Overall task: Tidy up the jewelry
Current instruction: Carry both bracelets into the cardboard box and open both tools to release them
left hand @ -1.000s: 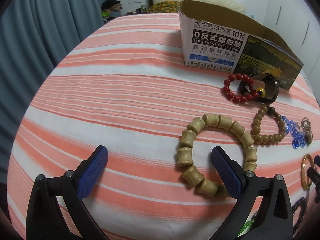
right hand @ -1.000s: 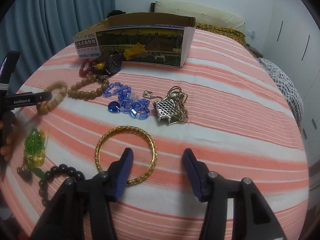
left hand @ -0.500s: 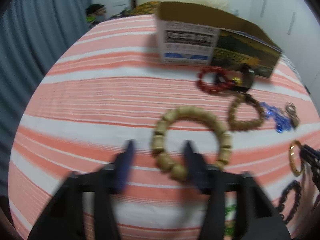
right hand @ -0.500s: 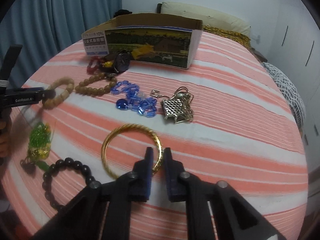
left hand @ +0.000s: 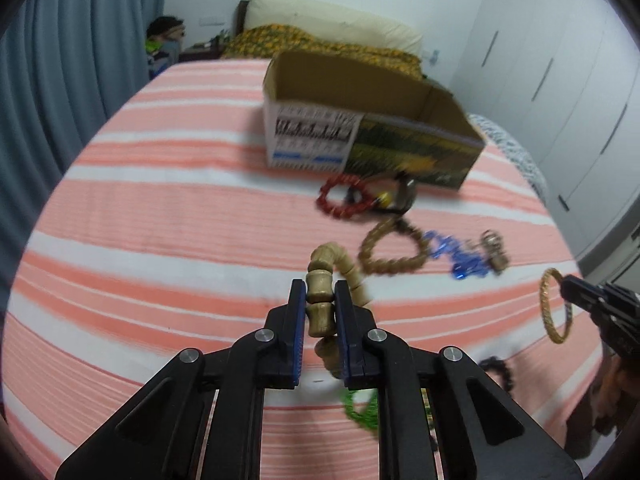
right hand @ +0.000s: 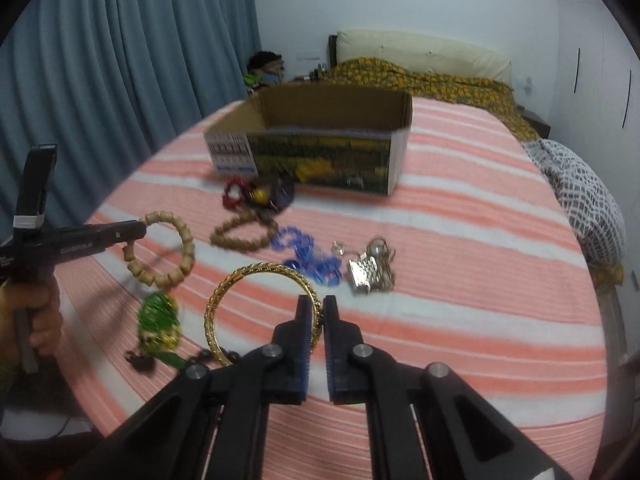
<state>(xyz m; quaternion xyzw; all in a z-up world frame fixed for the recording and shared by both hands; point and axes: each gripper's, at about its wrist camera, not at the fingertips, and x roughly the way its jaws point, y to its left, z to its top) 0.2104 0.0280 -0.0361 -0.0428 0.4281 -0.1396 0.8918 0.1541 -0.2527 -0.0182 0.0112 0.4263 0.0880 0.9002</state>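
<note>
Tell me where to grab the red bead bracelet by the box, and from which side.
Take the red bead bracelet on its left arc, coming from above with one finger inside the loop and one outside. It lies flat on the striped bedspread, so a bead strand fits between the pads. Its right side touches a dark watch-like piece, and the cardboard box crowds the far side.
</note>
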